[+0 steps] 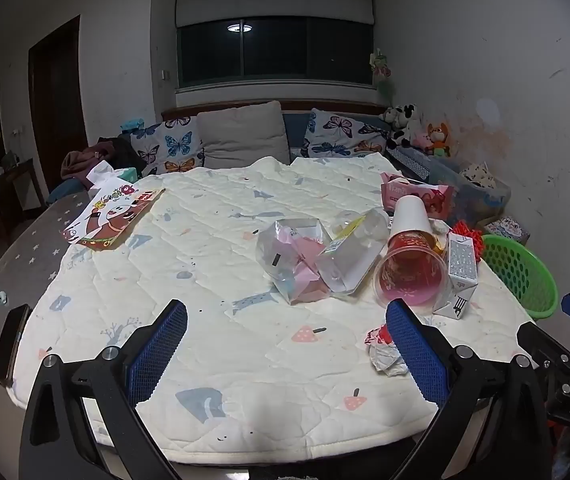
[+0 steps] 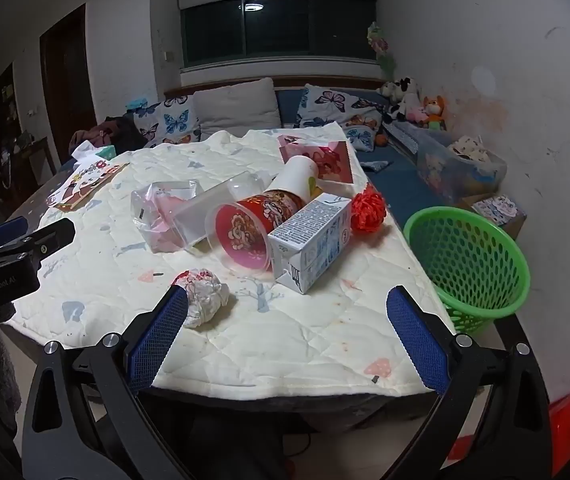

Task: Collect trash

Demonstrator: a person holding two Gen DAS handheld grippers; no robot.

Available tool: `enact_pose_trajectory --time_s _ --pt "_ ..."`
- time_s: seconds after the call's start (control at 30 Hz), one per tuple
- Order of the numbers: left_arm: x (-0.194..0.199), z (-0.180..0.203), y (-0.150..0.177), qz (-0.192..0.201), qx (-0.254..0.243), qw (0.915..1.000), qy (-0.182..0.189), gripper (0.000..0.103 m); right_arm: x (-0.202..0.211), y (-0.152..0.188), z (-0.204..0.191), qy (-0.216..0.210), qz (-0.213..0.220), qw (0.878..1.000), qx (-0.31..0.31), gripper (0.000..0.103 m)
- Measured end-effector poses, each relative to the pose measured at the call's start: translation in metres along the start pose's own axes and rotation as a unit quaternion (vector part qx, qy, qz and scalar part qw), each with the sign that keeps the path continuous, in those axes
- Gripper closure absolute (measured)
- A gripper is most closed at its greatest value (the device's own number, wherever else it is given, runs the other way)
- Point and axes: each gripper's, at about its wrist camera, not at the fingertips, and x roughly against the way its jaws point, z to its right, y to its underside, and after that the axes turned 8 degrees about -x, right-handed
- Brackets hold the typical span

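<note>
Trash lies on a quilted table cover. A crumpled paper ball lies nearest, beside my left gripper's right finger and my right gripper's left finger. Behind it lie a milk carton, a clear cup with red print, a white paper cup, a clear plastic box and a clear bag. A green basket stands at the table's right edge. My left gripper and right gripper are open and empty.
A red pompom lies by the carton. A pink packet lies at the back. A cartoon paper bag lies at the left. A phone lies on the table's left edge. A sofa with cushions stands behind.
</note>
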Motion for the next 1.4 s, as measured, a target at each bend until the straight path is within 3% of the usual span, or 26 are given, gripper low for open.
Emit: enact_pose_trajectory --time_s 1.4 --pt "0.0017 -0.0033 -0.001 0.002 0.002 0.9999 -0.014 0.006 -0.0003 -0.0005 0.0039 0.003 0.003 1.0 -0.006 0.004"
